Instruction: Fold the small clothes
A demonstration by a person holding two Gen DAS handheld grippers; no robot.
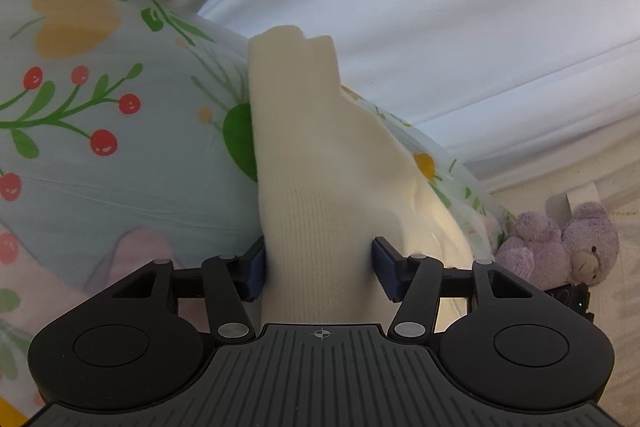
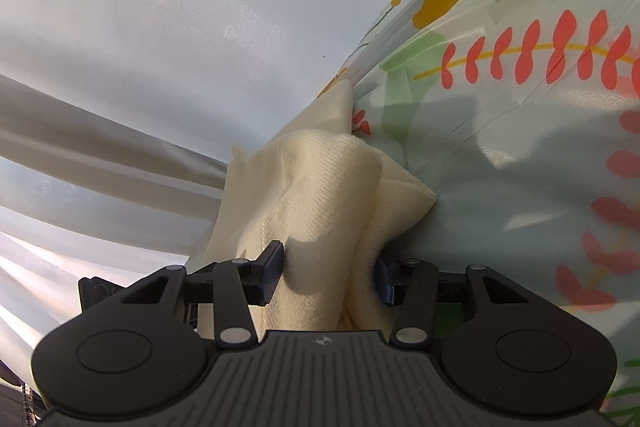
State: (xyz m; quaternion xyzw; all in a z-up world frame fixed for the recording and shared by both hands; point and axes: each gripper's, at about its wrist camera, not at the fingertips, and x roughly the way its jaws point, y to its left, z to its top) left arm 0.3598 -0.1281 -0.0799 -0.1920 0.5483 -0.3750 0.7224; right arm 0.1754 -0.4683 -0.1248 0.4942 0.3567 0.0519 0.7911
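A cream knit garment [image 1: 304,147] lies on a pale floral sheet [image 1: 120,167] and runs from the far edge back between my left gripper's [image 1: 318,269] fingers. Both blue pads touch its ribbed part, one on each side, so the left gripper is shut on it. In the right wrist view the same cream garment [image 2: 316,179] is bunched into folds. My right gripper [image 2: 330,273] is shut on that bunch, with the left pad [image 2: 274,267] pressing a dent into it and the right pad half buried in cloth.
A white curtain [image 1: 480,27] hangs behind the sheet and fills the left of the right wrist view [image 2: 160,27]. A purple teddy bear [image 1: 560,247] sits at the right edge of the sheet. A pink cloth [image 1: 140,251] lies left of my left gripper.
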